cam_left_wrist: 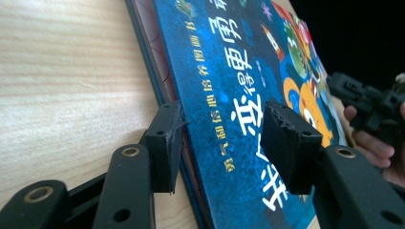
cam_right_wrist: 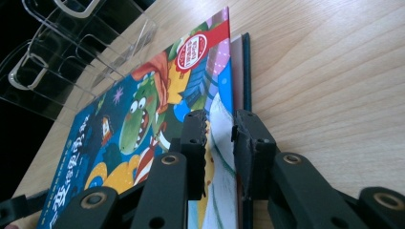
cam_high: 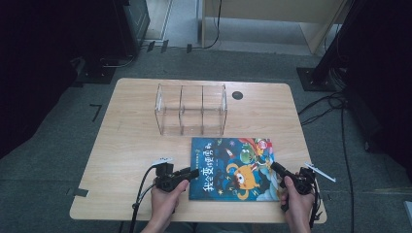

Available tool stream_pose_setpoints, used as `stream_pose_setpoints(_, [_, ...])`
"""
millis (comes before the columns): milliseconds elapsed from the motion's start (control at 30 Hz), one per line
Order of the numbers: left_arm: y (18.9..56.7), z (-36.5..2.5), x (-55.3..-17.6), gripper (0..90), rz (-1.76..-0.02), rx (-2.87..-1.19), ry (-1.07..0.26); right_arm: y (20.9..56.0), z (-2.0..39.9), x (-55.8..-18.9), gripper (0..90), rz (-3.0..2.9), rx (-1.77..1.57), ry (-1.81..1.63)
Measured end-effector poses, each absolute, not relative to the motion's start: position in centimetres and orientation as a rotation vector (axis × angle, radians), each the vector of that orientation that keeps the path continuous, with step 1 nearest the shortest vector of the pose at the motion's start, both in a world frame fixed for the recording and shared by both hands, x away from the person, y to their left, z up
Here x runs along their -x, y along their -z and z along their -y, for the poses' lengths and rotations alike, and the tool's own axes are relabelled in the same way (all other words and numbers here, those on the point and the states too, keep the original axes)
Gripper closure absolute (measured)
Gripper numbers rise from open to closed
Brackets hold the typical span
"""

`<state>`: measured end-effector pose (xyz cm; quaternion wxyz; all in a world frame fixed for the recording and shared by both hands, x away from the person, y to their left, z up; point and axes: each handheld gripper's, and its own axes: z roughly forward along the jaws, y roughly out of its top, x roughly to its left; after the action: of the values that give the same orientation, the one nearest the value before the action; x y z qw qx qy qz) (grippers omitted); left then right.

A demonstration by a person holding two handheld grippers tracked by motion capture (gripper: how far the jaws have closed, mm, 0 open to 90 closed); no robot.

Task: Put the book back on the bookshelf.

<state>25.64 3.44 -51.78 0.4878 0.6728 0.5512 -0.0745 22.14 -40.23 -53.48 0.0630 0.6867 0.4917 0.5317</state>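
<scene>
The pale wooden table (cam_high: pixel 126 145) carries a clear acrylic three-compartment rack (cam_high: pixel 191 109) at twelve o'clock; the blue illustrated picture book (cam_high: pixel 232 168) lies flat at six o'clock; the right gripper (cam_right_wrist: pixel 219 143) pinches its right-hand cover edge; the left gripper (cam_left_wrist: pixel 222 143) straddles its spine edge, jaws parted, unclenched.

Blue picture book (cam_high: pixel 232 168) with a cartoon dinosaur cover; lying on the table's near right part.
</scene>
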Motion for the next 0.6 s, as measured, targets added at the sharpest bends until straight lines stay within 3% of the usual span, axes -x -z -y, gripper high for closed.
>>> stream_pose_setpoints(600, [51.0, -4.8, -25.9, 55.4, -1.217, -1.583, 0.207, 52.0, 40.3, -22.3, 75.2, -1.518, -1.903, -1.687])
